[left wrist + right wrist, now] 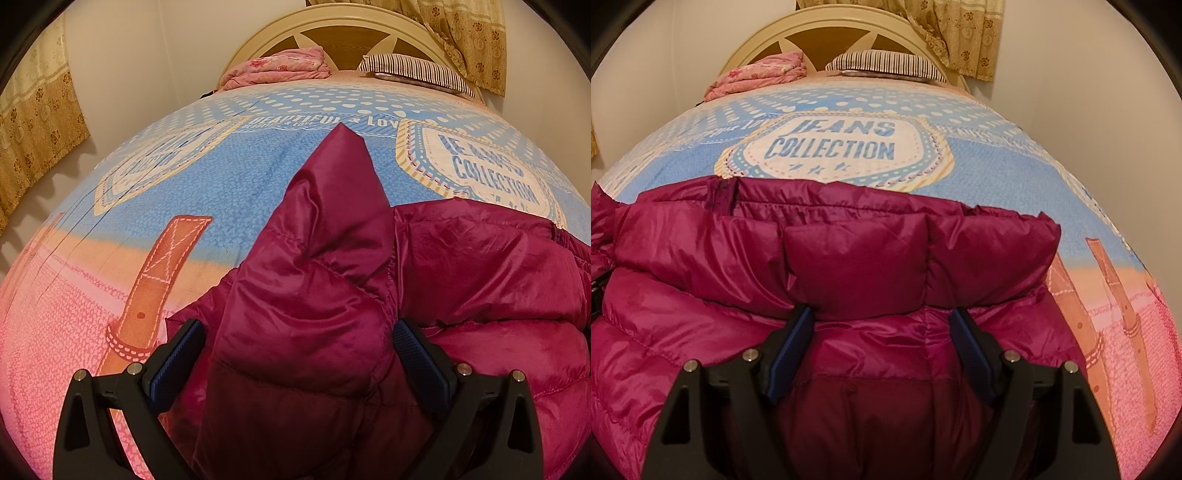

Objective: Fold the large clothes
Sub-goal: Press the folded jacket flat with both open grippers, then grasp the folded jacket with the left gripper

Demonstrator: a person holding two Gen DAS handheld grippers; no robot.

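A magenta quilted puffer jacket [480, 280] lies on the bed. In the left wrist view a raised fold of it [325, 229] stands up in a peak between the fingers of my left gripper [299, 350], whose jaws stand wide apart around the thick fabric. In the right wrist view the jacket [849, 258] fills the foreground, its padded collar edge folded over. My right gripper [882, 332] is open, its blue-padded fingers [792, 343] resting on either side of a quilted panel just below the collar roll.
The bed is covered by a blue, white and pink printed sheet [229, 192] with "JEANS COLLECTION" lettering [834, 146]. A pink folded blanket [280, 68] and a striped pillow [417, 72] lie at the cream headboard [827, 33]. Curtains [37, 122] hang at left and right.
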